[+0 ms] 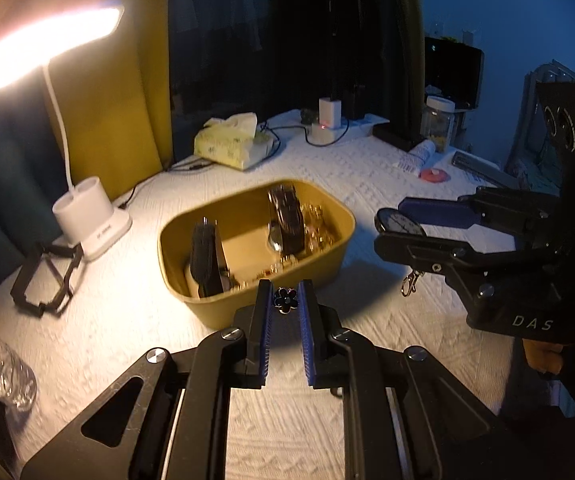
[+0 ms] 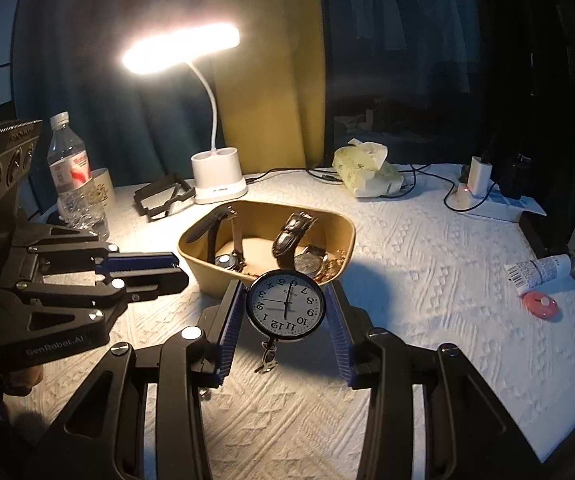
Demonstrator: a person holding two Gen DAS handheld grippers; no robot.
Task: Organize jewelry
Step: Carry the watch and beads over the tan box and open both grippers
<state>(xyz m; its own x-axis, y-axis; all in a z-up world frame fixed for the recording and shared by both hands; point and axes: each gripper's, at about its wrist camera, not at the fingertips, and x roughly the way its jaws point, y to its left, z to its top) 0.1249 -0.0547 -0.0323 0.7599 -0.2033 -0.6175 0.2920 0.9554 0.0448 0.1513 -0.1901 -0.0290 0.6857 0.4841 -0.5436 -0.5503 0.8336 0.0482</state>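
A tan tray (image 1: 329,258) (image 2: 195,258) on the white cloth holds strap watches (image 1: 287,216) (image 2: 293,236) and gold pieces. My left gripper (image 1: 285,300) is shut on a small black flower-shaped jewel (image 1: 285,300), held just at the tray's near rim. It also shows in the right wrist view (image 2: 167,270), left of the tray. My right gripper (image 2: 285,308) is shut on a round white-faced pocket watch (image 2: 285,308) with a clasp (image 2: 265,360) hanging below it, above the cloth near the tray. In the left wrist view that gripper (image 1: 403,228) is right of the tray.
A lit white desk lamp (image 1: 91,220) (image 2: 217,182) stands behind the tray, with a black frame (image 1: 43,276) beside it. A tissue pack (image 1: 233,140), charger (image 1: 327,120), jar (image 1: 437,122), tube and pink disc (image 2: 541,304) lie at the back and right. A water bottle (image 2: 71,176) stands left.
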